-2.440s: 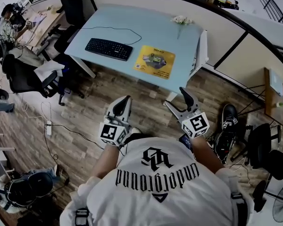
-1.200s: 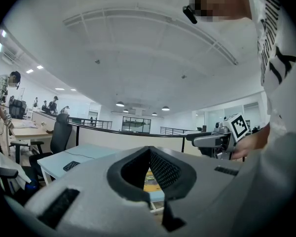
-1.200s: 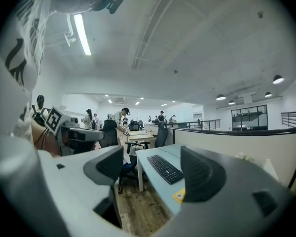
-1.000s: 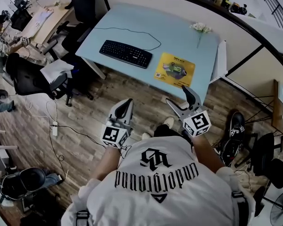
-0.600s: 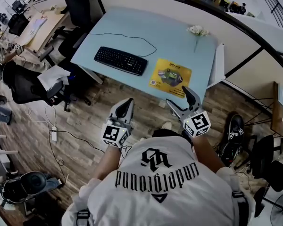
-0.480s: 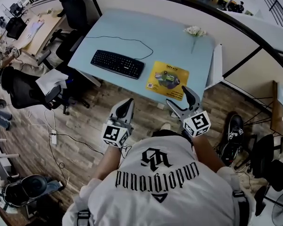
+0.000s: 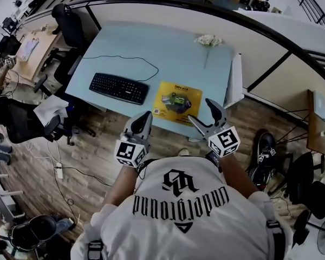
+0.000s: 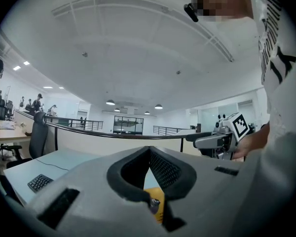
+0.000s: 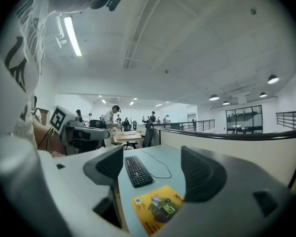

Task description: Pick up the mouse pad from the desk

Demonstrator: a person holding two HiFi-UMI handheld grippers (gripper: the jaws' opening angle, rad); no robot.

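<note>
Evidently poised for a reach. Off at 9 o'clock, keyboard (image 7: 119,88), clear of the job. Left gripper (image 7: 144,116): pinched narrow, empty, likely spare. At its 1 o'clock, mouse pad (image 7: 177,102), flat near the desk (image 7: 168,53) front edge. Right gripper (image 7: 200,110): gapes wide, empty, seemingly readied for the pad's edge.

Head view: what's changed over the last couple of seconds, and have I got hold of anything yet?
The left gripper and right gripper have closed in on the desk. The floor once ahead of them is gone, and the right gripper's tips now overlap the mouse pad at its near edge. Nothing grasped. Unchanged: left jaws shut, right jaws apart. The mouse pad, keyboard and flowers lie where they were.
</note>
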